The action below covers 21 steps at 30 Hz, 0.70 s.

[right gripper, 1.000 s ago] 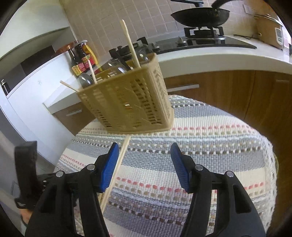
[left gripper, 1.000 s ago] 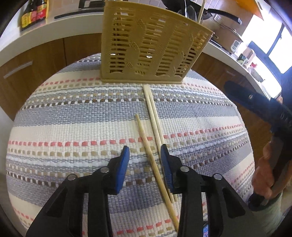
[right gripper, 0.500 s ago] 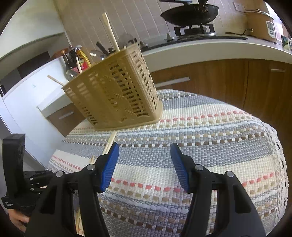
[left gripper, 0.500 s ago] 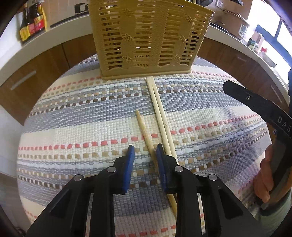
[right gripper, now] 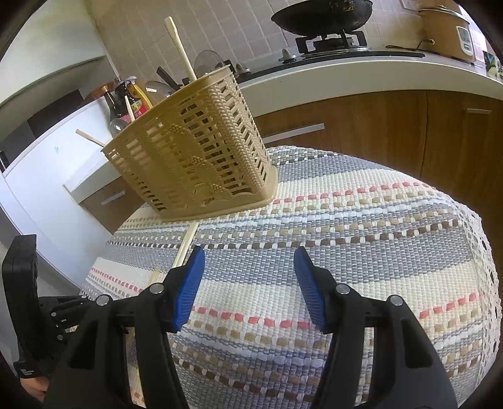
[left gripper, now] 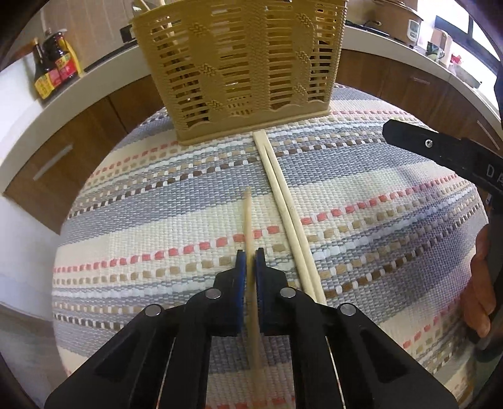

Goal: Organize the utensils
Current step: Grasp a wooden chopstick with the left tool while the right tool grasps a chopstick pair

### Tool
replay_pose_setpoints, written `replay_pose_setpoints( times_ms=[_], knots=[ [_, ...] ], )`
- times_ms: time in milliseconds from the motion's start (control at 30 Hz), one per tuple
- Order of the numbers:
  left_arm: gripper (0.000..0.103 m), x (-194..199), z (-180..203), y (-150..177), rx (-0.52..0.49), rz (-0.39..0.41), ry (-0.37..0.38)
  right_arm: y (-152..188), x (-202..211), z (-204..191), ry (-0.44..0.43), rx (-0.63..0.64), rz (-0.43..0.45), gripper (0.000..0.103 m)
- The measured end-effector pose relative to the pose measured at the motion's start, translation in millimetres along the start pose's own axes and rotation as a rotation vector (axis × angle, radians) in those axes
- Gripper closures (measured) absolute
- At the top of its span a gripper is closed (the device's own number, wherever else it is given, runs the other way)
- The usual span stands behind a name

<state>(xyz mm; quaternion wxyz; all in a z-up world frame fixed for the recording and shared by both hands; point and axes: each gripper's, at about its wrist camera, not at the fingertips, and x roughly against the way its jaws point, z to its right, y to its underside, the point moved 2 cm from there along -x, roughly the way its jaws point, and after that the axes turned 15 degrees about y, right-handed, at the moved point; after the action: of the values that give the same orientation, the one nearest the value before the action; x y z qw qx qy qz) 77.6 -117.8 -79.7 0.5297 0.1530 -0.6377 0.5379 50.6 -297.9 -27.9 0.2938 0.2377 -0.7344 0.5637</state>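
1. Blue pads of the left gripper (left gripper: 251, 251) are pressed together on a single wooden chopstick (left gripper: 247, 220), which runs forward from between them over the striped woven cloth (left gripper: 157, 220).
2. That chopstick's far tip points toward the basket but stops well short of it; its near end passes back between the black arms of the tool. Whether the far tip touches the cloth or hangs just above it is hard to judge from this angle.
3. Just to the right of the left gripper lie two more chopsticks (left gripper: 283, 204), side by side and touching along most of their length, flat on the cloth.
4. Their far ends reach the foot of the tan slotted utensil basket (left gripper: 239, 63), which stands upright at the far edge of the cloth.
5. Seen from the right wrist, the basket (right gripper: 195, 151) already holds several chopsticks, one tall chopstick (right gripper: 180, 47) rising well above its rim.
6. The right gripper (right gripper: 248, 283) hangs over the cloth (right gripper: 361, 220) with its blue pads spread wide and nothing between them.
7. From the right wrist view the pair of chopsticks (right gripper: 187, 245) shows only partly, just left of the left blue pad.
8. Dark sauce bottles (left gripper: 53, 69) stand on the white counter behind the table, and a black wok (right gripper: 320, 12) sits on the stove.
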Motion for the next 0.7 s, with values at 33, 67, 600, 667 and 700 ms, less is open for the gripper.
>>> replay_pose_setpoints(
  times_ms=[33, 67, 600, 667, 700],
  knots=[
    [0.099, 0.5, 0.0, 0.4, -0.002, 0.002, 0.002, 0.1, -0.4, -0.9, 0.002, 0.004, -0.001, 0.048],
    [0.099, 1.5, -0.6, 1.2, -0.005, 0.004, 0.000, 0.2, -0.7, -1.7, 0.003, 0.007, -0.001, 0.048],
    [0.099, 30.1, -81.0, 20.9, 0.158, 0.043, 0.012, 13.4, -20.9, -76.4, 0.098, 0.226, -0.231, 0.048],
    [0.099, 36.7, -88.4, 24.9, 0.161, 0.047, 0.022, 13.4, -23.3, -89.1, 0.127, 0.255, -0.266, 0.048],
    [0.099, 37.3, -89.8, 25.9, 0.165, 0.048, 0.036, 13.3, -24.5, -92.3, 0.134, 0.260, -0.282, 0.048]
  ],
)
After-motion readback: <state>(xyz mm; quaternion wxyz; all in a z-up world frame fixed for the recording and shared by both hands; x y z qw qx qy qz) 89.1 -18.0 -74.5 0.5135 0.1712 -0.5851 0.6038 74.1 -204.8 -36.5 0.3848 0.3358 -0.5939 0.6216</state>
